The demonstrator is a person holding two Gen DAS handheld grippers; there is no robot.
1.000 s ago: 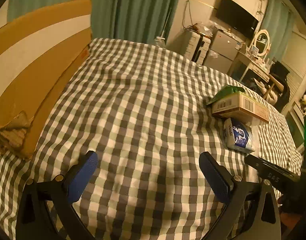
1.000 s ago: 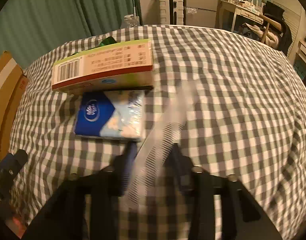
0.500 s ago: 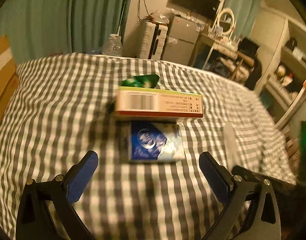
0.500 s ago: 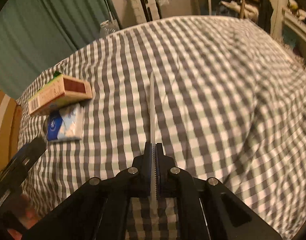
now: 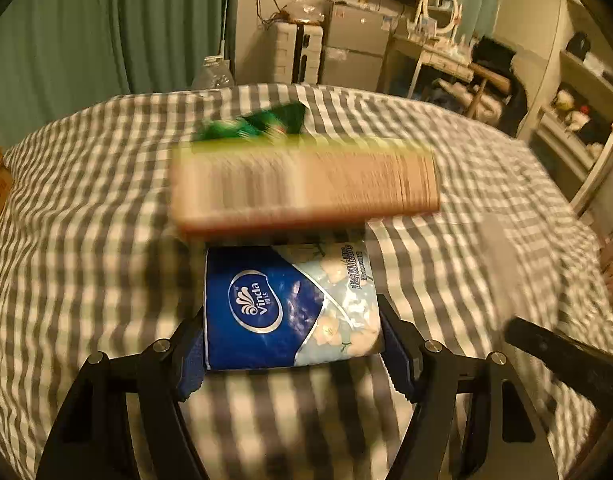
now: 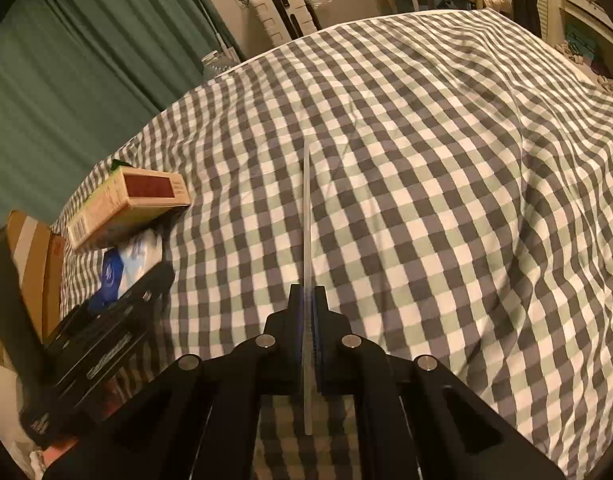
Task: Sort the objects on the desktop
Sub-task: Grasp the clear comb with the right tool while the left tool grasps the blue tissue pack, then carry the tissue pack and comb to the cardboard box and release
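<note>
Now my left tongs (image 5: 292,350) clench the tissue pack (image 5: 288,306); right tongs (image 6: 307,300) pinch a ruler (image 6: 306,216), which may slip edgewise.

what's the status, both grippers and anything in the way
Left gripper shut on tissue pack. Right gripper shut on clear ruler, edge-on, off the cloth. Carton just beyond the pack.

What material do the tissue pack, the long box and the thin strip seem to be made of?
Tissue pack: glossy printed plastic film, judging by its sheen and wrinkles.
Long box: matte printed cardboard, with sharp folded edges.
Thin strip in the right tongs: probably clear plastic; the checks show through it.
</note>
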